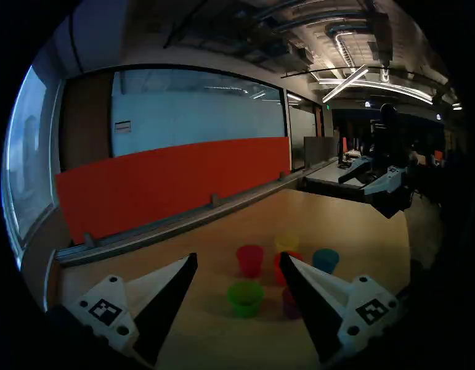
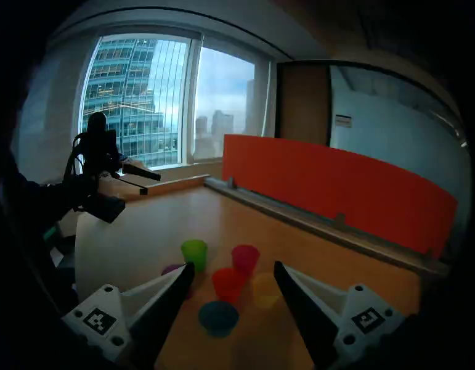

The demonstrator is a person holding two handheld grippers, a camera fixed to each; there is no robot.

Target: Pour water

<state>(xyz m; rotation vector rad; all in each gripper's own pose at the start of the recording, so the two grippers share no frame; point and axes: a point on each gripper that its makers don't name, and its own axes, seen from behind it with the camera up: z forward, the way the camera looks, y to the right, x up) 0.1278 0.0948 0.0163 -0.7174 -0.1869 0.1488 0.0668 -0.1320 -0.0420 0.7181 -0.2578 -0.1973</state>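
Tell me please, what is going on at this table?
A person holds two tongs over a wooden table. The left tongs and the right tongs are both open and hold nothing. Six small coloured cups stand upright in a cluster in front of them; none is touched yet.

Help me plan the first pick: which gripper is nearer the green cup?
Left. The green cup sits just ahead of the left gripper's open jaws; from the right gripper it stands farther back, past the blue cup.
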